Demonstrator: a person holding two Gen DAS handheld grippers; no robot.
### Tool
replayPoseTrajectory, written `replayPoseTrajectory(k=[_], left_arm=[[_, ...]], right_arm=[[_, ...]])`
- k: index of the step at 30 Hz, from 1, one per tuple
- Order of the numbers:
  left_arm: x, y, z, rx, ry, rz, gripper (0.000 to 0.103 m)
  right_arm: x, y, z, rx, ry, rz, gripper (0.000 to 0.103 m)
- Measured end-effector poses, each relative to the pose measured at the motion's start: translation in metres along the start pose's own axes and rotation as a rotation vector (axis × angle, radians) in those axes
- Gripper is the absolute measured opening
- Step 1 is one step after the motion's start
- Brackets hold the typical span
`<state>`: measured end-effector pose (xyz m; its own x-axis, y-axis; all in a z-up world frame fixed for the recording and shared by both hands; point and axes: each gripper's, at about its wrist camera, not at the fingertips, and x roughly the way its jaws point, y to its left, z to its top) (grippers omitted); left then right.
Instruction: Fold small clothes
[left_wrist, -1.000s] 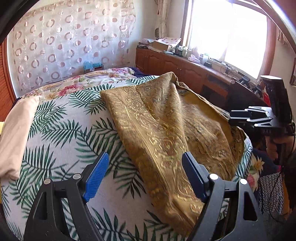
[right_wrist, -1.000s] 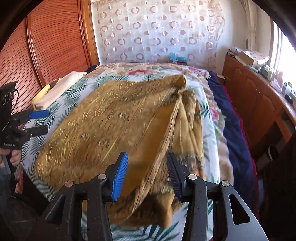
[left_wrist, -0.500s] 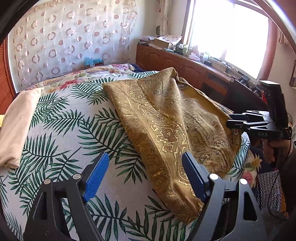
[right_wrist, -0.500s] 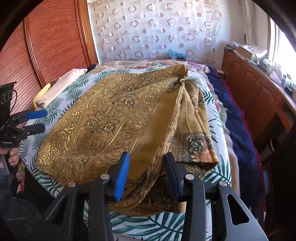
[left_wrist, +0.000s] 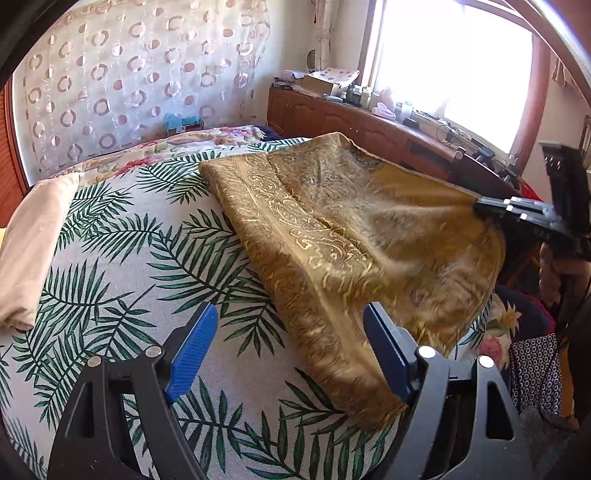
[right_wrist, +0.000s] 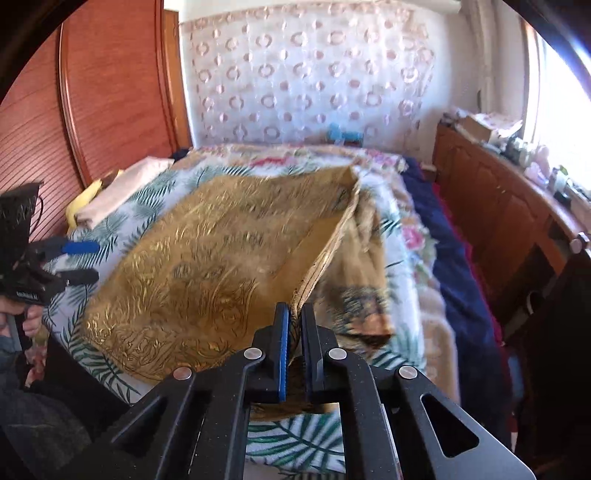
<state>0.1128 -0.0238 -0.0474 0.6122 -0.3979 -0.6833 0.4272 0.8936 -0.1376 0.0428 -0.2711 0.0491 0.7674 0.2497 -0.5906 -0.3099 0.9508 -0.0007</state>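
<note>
A gold patterned cloth (left_wrist: 332, 236) lies spread on the palm-leaf bedspread (left_wrist: 122, 258). My right gripper (right_wrist: 293, 314) is shut on the cloth's (right_wrist: 207, 266) near edge and holds that edge up off the bed, so the fabric tents toward it. From the left wrist view the right gripper (left_wrist: 480, 206) shows at the right, pinching the raised edge. My left gripper (left_wrist: 288, 339) hangs open above the bedspread, its right pad beside the cloth's near fold, nothing between its fingers. In the right wrist view the left gripper (right_wrist: 83, 258) stands open at the far left.
A folded cream cloth (left_wrist: 33, 236) lies at the bed's left side. A wooden sideboard (left_wrist: 369, 125) with clutter runs under the window on the right. A wooden wardrobe (right_wrist: 92, 103) stands left of the bed. A dark blue blanket (right_wrist: 450, 266) lies along the bed's right edge.
My right gripper closed on the gold cloth's edge and lifted it, pulling the fabric up. The left gripper stayed open in the same place.
</note>
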Motion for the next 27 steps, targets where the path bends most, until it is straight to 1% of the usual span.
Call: replayPoseTrajectory(k=[2, 5, 11, 13, 15, 17, 19, 22, 23, 26, 27], left_arm=[[0.002, -0.003, -0.001, 0.004, 0.005, -0.004, 0.082], [0.006, -0.008, -0.003, 0.012, 0.016, -0.012, 0.082], [0.012, -0.015, -0.008, 0.024, 0.037, -0.027, 0.082], [0.013, -0.017, -0.010, 0.027, 0.041, -0.032, 0.082], [0.014, -0.018, -0.013, 0.027, 0.044, -0.040, 0.082], [0.014, -0.019, -0.015, 0.025, 0.047, -0.054, 0.077], [0.016, -0.021, -0.017, 0.022, 0.057, -0.079, 0.067], [0.019, -0.024, -0.021, 0.018, 0.074, -0.097, 0.057], [0.020, -0.025, -0.022, 0.018, 0.077, -0.102, 0.055], [0.022, -0.029, -0.025, 0.018, 0.090, -0.122, 0.052], [0.024, -0.031, -0.026, 0.019, 0.094, -0.130, 0.047]], right_arm=[[-0.010, -0.005, 0.000, 0.008, -0.021, -0.015, 0.006], [-0.017, -0.009, -0.006, 0.016, -0.022, -0.044, 0.006], [-0.004, -0.006, -0.027, 0.044, 0.040, -0.079, 0.006], [0.003, -0.008, -0.030, 0.053, 0.060, -0.092, 0.006], [0.007, -0.011, -0.027, 0.072, 0.073, -0.084, 0.006], [0.009, -0.008, -0.028, 0.080, 0.074, -0.084, 0.006], [0.007, -0.009, -0.026, 0.089, 0.069, -0.080, 0.006], [0.004, -0.010, -0.024, 0.099, 0.064, -0.078, 0.006], [0.004, -0.013, -0.023, 0.100, 0.060, -0.076, 0.007], [-0.003, -0.017, -0.025, 0.102, 0.045, -0.083, 0.014], [-0.001, -0.019, -0.030, 0.100, 0.041, -0.086, 0.017]])
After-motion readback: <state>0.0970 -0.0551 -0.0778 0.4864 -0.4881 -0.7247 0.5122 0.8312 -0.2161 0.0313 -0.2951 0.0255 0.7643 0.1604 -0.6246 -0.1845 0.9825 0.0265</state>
